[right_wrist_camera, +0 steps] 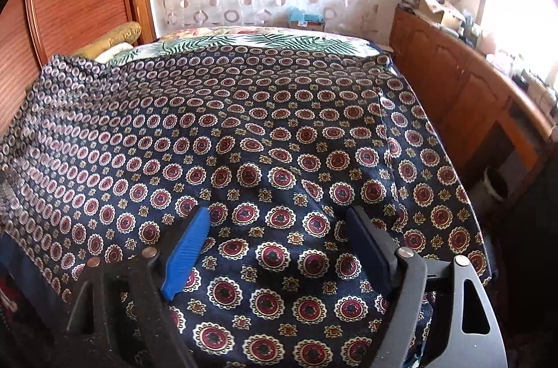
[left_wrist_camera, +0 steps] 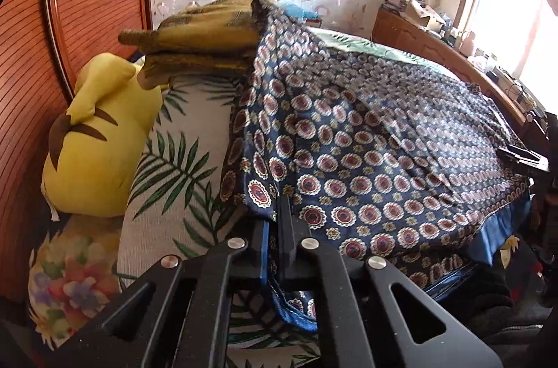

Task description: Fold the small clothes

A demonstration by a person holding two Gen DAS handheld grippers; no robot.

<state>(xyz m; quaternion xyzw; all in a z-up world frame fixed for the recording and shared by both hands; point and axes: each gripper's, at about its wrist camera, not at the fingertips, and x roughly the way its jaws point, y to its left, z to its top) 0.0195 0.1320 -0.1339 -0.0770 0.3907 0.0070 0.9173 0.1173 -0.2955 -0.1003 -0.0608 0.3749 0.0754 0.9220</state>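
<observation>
A navy garment (left_wrist_camera: 366, 138) with red and white medallions lies spread over the bed; it also fills the right wrist view (right_wrist_camera: 265, 138). My left gripper (left_wrist_camera: 275, 211) is shut on its near left blue-trimmed edge, with cloth hanging between the fingers. My right gripper (right_wrist_camera: 279, 221) is open just above the garment's near part, its blue pad (right_wrist_camera: 188, 249) on the left and dark pad (right_wrist_camera: 369, 246) on the right. The right gripper also shows at the far right of the left wrist view (left_wrist_camera: 523, 155).
A leaf-print bedsheet (left_wrist_camera: 181, 166) covers the bed. A yellow plush toy (left_wrist_camera: 97, 141) and an olive folded cloth (left_wrist_camera: 209, 33) lie by the wooden headboard (left_wrist_camera: 35, 71). A wooden cabinet (right_wrist_camera: 460, 82) with clutter runs along the right under a bright window.
</observation>
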